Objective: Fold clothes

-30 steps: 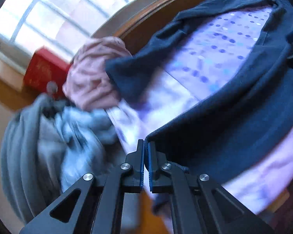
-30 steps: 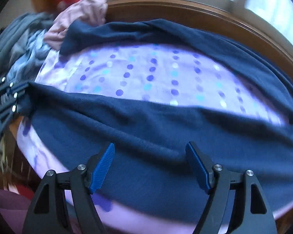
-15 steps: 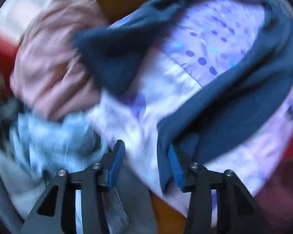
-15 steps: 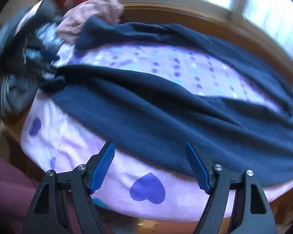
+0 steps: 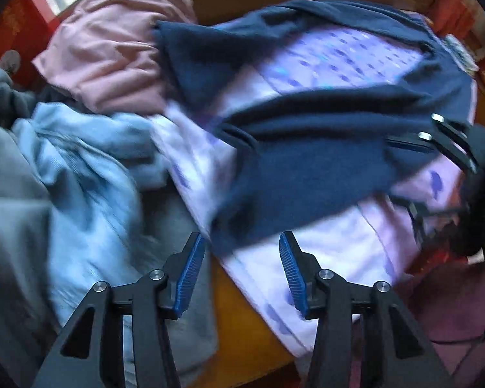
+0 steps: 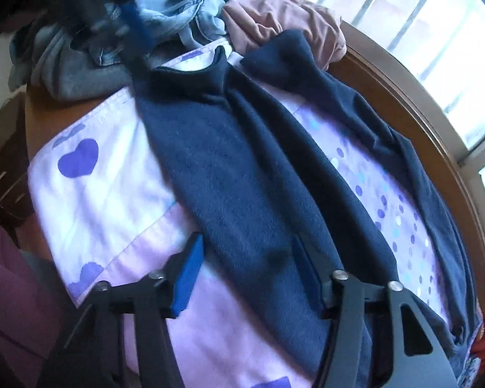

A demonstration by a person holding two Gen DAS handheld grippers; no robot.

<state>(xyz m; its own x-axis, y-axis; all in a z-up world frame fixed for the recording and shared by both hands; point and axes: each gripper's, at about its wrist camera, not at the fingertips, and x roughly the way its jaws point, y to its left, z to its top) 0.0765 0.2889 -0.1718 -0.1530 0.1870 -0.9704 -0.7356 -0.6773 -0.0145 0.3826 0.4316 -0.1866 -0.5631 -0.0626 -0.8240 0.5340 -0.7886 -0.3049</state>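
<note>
A navy fleece garment [image 6: 242, 174] lies stretched along a lilac cloth [image 6: 113, 194] printed with purple hearts and small dots, and this cloth covers a round wooden worktop [image 6: 404, 97]. The garment has a collar at its far end, and one long strip of it runs along the right side of the cloth, near the rim of the worktop.

The right gripper [image 6: 245, 274] points down at the near part of the garment. Its jaws are closing, and the navy fabric is between them. The left blue pad stands beside the edge of the fabric and the right pad is over the fabric; I cannot tell if the pads already press on it.

The left gripper [image 5: 239, 271] is released: its two blue pads stand apart and nothing is between them. Below it, in its own view, are the edge of the lilac cloth and a bare strip of the wooden worktop. A corner of the navy garment lies just beyond its fingertips, not touching them.

At the far left of the worktop there is a heap of other clothes: a pink garment [image 5: 113, 48] next to the collar end of the navy one, a light blue one [image 5: 80, 168] beside it, and a grey one [image 5: 9, 194] at the outer side. A window [image 6: 436, 32] is behind the worktop, on the far right.
</note>
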